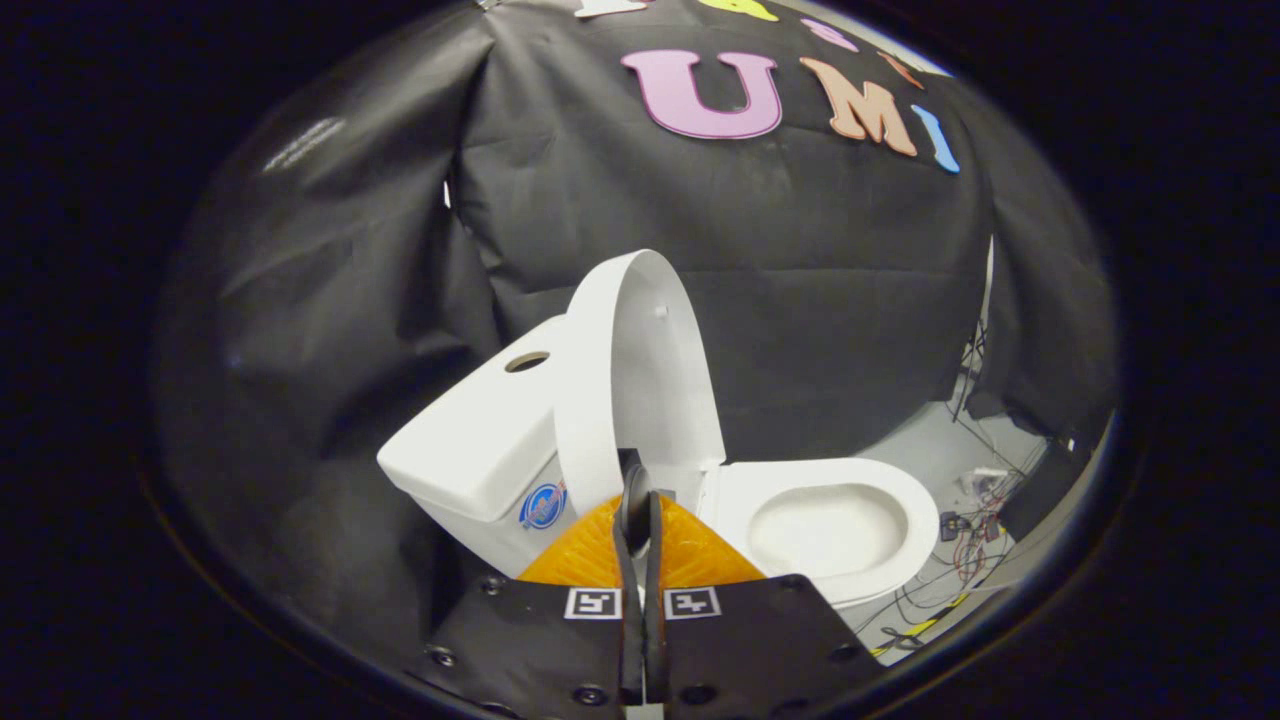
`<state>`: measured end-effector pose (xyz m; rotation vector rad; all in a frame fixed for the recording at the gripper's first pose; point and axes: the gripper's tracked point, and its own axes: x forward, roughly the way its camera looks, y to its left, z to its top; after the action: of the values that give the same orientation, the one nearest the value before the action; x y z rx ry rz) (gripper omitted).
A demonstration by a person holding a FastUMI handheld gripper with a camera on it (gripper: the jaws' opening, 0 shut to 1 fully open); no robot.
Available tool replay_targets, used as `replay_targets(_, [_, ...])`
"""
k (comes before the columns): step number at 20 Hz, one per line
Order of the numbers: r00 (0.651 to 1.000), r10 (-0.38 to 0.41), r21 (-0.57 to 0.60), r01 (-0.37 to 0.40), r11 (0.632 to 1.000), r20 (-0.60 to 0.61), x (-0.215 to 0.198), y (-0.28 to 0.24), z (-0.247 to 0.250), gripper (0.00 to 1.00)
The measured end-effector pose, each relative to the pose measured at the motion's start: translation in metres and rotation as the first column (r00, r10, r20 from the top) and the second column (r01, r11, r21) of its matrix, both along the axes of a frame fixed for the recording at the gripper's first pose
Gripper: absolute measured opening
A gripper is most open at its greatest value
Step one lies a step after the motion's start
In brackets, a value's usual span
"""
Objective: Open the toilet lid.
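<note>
A white toilet stands just ahead of me, with its tank [470, 440] to the left and its seat ring [915, 530] to the right over the open bowl. The lid [640, 360] stands raised, nearly upright, beside the tank. My gripper [637, 500] is shut, its two fingers pressed together with nothing visible between them. The fingertips sit low in front of the lid's inner face, near its hinge end. I cannot tell whether they touch the lid.
The tank top has a round hole [527, 361], and a blue sticker [543, 505] is on its side. Black cloth walls close in behind and to the left. Loose cables [965, 555] lie on the grey floor right of the bowl.
</note>
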<state>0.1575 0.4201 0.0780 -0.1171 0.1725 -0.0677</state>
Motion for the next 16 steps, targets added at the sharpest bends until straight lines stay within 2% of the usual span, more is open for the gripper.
replay_targets(2, [1.0, -0.011, -0.009, 0.011, 1.0, 0.012, 0.003, 0.004, -0.003, 0.1])
replay_targets(3, [0.999, -0.015, -0.009, 0.015, 1.0, 0.029, 0.002, 0.006, -0.002, 0.1])
replay_targets(4, [0.999, 0.019, -0.002, -0.019, 1.0, 0.037, 0.002, 0.016, -0.001, 0.1])
replay_targets(7, [0.992, 0.092, -0.01, -0.091, 0.996, 0.091, -0.002, 0.035, 0.009, 0.34])
replay_targets(11, [0.985, 0.146, -0.121, -0.134, 0.984, 0.097, -0.01, 0.049, 0.012, 0.89])
replay_targets(16, [0.963, 0.229, -0.104, -0.216, 0.971, 0.14, -0.029, 0.062, 0.02, 0.92])
